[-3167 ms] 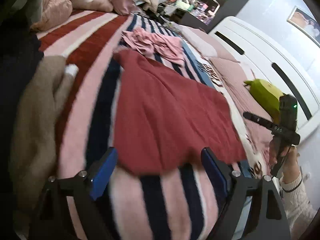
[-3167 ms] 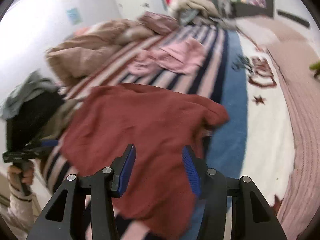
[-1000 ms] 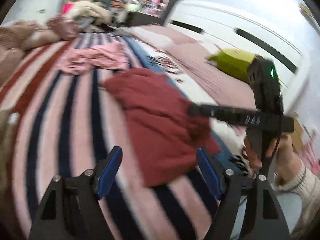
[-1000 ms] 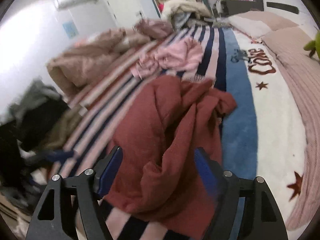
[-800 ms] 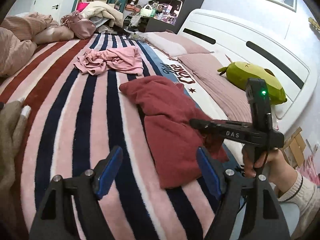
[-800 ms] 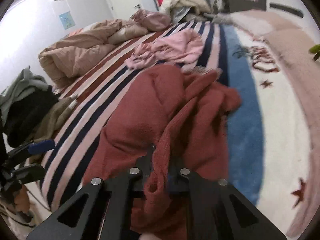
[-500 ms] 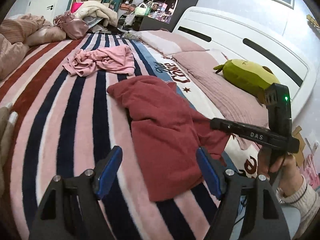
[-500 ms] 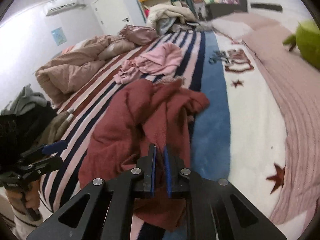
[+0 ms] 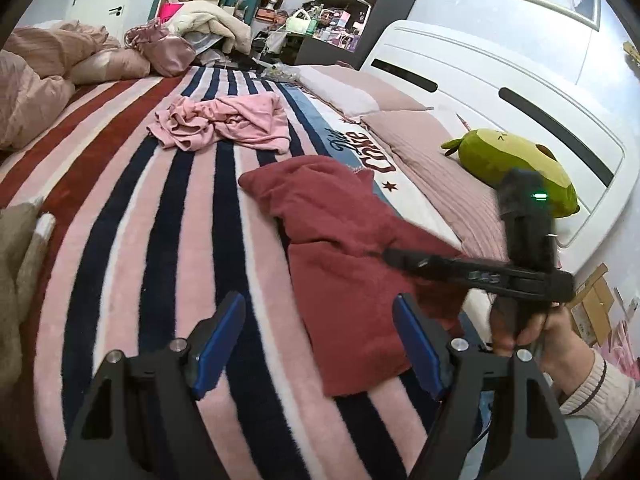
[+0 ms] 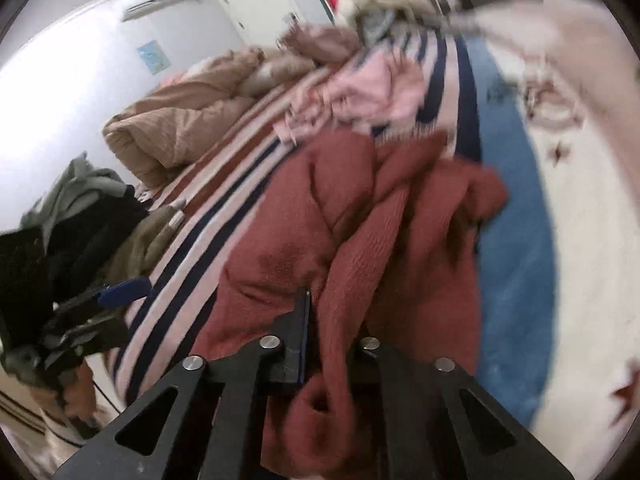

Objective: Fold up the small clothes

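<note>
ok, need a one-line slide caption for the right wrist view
Right gripper shut on a fold of the red knit garment, bunched on the striped blanket; pink garment lies beyond.

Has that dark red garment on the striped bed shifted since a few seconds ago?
Yes. The red garment lay spread flat; it is now bunched and pulled toward the white headboard side, away from the striped blanket's middle, pinched in the right gripper.

Right gripper (image 10: 320, 340) pinched closed (fingers (image 10: 302, 332) together); left gripper (image 9: 320, 340) spread wide, nothing between its fingers.
</note>
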### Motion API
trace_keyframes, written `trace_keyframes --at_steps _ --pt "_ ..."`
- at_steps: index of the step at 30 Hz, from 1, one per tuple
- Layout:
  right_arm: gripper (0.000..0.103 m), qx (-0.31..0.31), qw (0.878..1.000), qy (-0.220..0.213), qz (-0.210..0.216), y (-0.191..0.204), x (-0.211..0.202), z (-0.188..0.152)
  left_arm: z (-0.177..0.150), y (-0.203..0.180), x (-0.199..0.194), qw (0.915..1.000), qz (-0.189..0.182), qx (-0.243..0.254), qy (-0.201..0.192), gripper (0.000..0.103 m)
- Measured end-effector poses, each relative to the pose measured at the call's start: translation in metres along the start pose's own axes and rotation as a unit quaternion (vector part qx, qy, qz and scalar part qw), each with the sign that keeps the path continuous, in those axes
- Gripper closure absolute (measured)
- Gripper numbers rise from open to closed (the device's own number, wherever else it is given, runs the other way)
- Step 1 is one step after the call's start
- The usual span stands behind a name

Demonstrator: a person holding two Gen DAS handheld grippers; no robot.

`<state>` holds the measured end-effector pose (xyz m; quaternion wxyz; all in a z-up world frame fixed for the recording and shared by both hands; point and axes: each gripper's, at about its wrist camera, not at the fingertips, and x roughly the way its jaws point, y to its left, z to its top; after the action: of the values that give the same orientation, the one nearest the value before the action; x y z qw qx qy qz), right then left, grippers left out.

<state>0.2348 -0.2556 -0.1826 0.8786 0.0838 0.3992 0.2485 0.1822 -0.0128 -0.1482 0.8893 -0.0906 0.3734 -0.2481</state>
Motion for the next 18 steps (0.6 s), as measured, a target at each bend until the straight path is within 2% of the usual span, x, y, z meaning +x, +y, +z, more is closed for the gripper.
trace_keyframes --at_steps 5,7,10,11,13,14,15,17,18 --pt "0.103 0.015 0.998 -0.047 -0.046 -0.015 -0.043 -0.009 0.005 -0.007 0.01 0.9999 -0.015 -0.001 0.001 0.03" --pt "0.103 0.04 0.997 -0.038 -0.045 -0.027 -0.045 -0.014 0.006 -0.012 0.019 0.9997 -0.023 0.003 0.005 0.03" --pt "0.099 0.064 0.997 -0.018 -0.027 -0.035 -0.036 -0.015 0.006 -0.015 0.03 0.9997 -0.016 0.001 0.019 0.03" --pt "0.094 0.065 0.997 -0.019 -0.023 -0.035 -0.036 -0.014 0.006 -0.015 0.031 0.9997 -0.015 0.0 0.019 0.03" --pt "0.064 0.061 0.998 -0.034 -0.004 -0.032 -0.037 -0.008 0.004 -0.014 0.028 0.9997 -0.02 0.001 0.016 0.03" --pt "0.038 0.059 0.997 -0.041 0.011 -0.03 -0.036 -0.005 0.005 -0.013 0.026 0.9997 -0.019 0.002 0.015 0.03" --pt "0.027 0.057 0.997 -0.037 0.028 -0.028 -0.029 0.0 0.005 -0.013 0.024 0.9998 -0.017 0.002 0.014 0.03" --pt "0.027 0.054 0.997 -0.004 0.057 -0.023 -0.008 0.006 0.007 -0.009 0.02 0.9998 -0.013 0.0 0.012 0.03" --pt "0.027 0.054 0.997 0.012 0.056 -0.021 0.005 0.009 0.007 -0.007 0.018 0.9999 -0.013 -0.002 0.011 0.03"
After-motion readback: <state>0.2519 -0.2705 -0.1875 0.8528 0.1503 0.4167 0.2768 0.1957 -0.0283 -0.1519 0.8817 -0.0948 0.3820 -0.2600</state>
